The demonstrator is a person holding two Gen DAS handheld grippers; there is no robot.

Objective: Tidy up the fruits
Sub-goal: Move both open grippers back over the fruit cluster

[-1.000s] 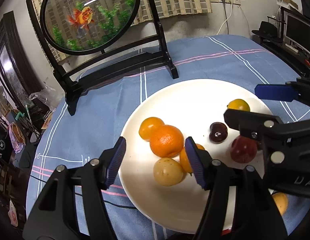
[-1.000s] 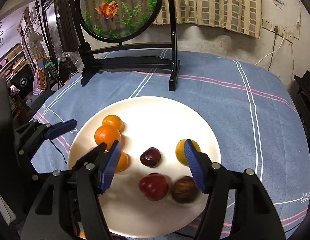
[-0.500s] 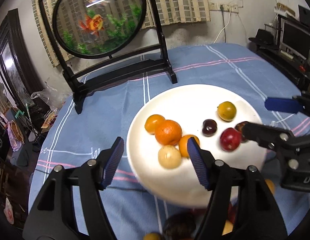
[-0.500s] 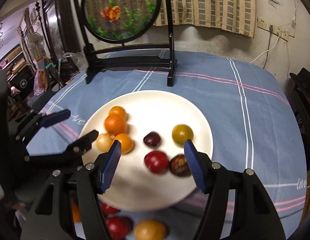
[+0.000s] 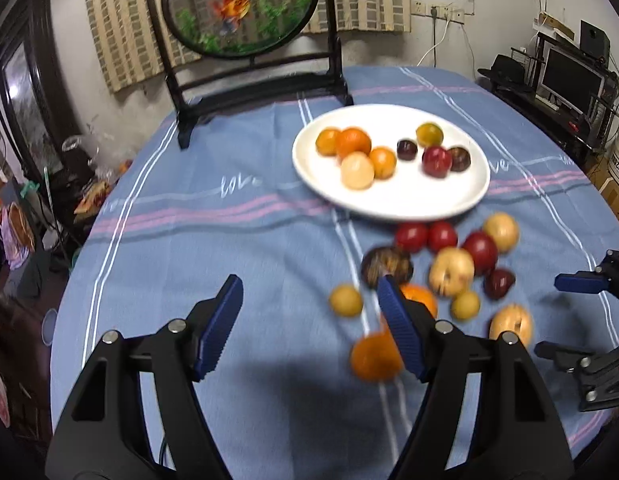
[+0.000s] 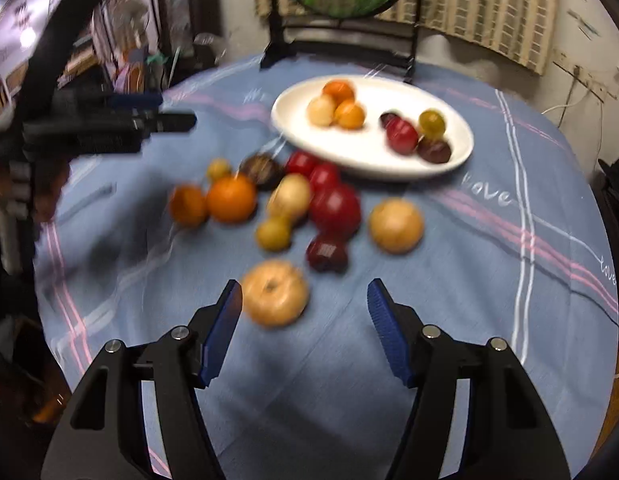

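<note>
A white plate (image 5: 409, 200) (image 6: 369, 156) holds several fruits, orange ones (image 5: 352, 141) to its left and dark red ones (image 5: 435, 160) to its right. Several loose fruits lie on the blue cloth in front of it: an orange (image 6: 230, 199), a red apple (image 6: 335, 208), a tan apple (image 6: 275, 293) and others. My left gripper (image 5: 311, 320) is open and empty, near an orange fruit (image 5: 375, 356). My right gripper (image 6: 305, 320) is open and empty, just behind the tan apple. Both views are blurred.
A round fish painting on a black stand (image 5: 245, 8) stands at the table's far edge. The blue striped tablecloth (image 5: 229, 220) covers a round table. Furniture and clutter surround the table beyond its edges.
Both grippers have pulled back and up from the plate. The loose fruits in front of the plate have come into view. Both grippers stay open.
</note>
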